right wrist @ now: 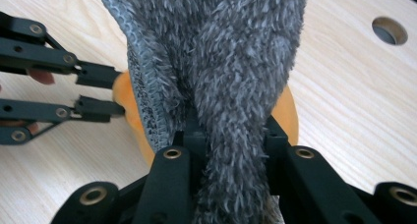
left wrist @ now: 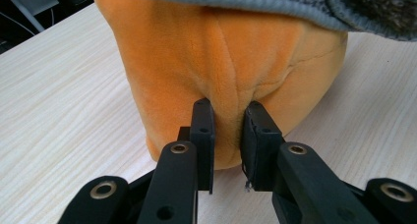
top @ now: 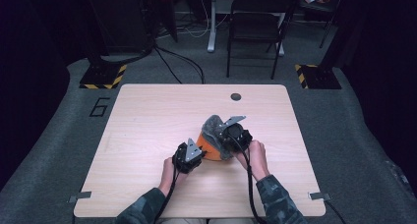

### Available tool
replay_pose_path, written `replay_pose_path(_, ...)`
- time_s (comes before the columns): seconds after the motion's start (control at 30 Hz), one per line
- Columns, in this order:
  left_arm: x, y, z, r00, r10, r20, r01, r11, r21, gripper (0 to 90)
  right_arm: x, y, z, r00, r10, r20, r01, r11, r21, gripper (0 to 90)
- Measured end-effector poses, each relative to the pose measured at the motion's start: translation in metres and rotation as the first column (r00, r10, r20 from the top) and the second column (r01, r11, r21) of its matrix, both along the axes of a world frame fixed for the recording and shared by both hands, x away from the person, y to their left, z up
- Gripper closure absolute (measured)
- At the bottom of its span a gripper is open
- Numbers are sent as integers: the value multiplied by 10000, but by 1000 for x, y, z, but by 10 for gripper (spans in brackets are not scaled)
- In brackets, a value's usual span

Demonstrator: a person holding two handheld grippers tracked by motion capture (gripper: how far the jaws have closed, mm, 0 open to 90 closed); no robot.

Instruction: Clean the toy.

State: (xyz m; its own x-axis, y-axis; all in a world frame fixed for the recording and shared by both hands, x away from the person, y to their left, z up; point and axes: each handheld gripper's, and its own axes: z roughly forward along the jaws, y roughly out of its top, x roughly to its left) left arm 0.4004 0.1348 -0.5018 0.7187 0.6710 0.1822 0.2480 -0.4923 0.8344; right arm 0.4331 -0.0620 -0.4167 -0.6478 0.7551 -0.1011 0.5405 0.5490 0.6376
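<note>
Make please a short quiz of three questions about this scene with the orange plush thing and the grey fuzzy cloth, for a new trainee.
1. True or false: the left gripper pinches a fold of the orange plush.
2. What does the right gripper hold? A) the grey fuzzy cloth B) a metal spoon C) a sheet of paper
3. On what does the orange plush stand?

Key
1. True: its jaws press on a fold low on the plush.
2. A: the cloth runs between its jaws and lies over the top of the plush.
3. On the wooden table.
</note>
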Motion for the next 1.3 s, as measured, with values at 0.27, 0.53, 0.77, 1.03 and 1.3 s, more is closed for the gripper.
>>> replay_pose_path(0.27,1,1,0,10000,-42,-85,41,10000,-48,771,8,-15,-4,9988,-154,-467,157,9999,56,715)
replay_pose_path(0.53,1,1,0,9999,-54,-113,54,10000,-63,771,17,-32,-12,9915,-526,-1188,521,9986,-72,718)
replay_pose_path(0.77,1,1,-1,9999,-32,-100,31,9999,-123,771,22,-42,-21,9821,-929,-1640,915,9957,-160,718)
replay_pose_path(1.03,1,2,-1,10000,-11,-93,11,10000,-55,770,30,-50,-46,9649,-1555,-2114,1446,9873,-662,718)
replay_pose_path(1.3,3,5,-1,9996,46,-280,-50,9999,-136,770,37,-62,-66,9459,-1983,-2568,1778,9789,-1009,722)
